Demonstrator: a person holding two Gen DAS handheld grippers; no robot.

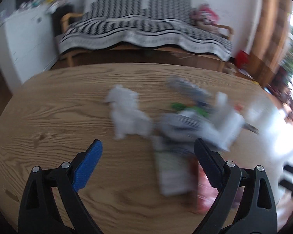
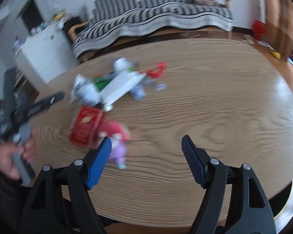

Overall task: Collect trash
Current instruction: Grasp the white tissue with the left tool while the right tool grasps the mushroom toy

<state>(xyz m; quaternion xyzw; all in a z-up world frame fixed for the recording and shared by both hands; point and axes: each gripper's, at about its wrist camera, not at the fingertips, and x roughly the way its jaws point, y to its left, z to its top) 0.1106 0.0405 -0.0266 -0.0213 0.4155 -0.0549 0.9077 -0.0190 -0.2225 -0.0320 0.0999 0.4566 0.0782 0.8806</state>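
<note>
The trash is lying scattered in a loose heap on the wooden worktop [image 2: 205, 101]. A crumpled white tissue [image 1: 127, 113] is sitting apart at the heap's left. A flat white box [image 2: 121, 87] is lying tilted across wrappers, a red packet [image 2: 86, 128] is resting beside a pink and purple wrapper [image 2: 117, 142], and a red scrap [image 2: 157, 71] is lying farther back.

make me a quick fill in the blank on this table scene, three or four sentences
1. The trash lies on a ____ table with a visible grain.
2. Nothing is between the fingers of the right gripper; its jaws stand ____.
3. The flat packet nearest the right gripper's blue pad is ____ in colour.
4. The couch behind the table is covered with a black-and-white ____ throw.

Missing words: wooden; open; red; striped
</note>
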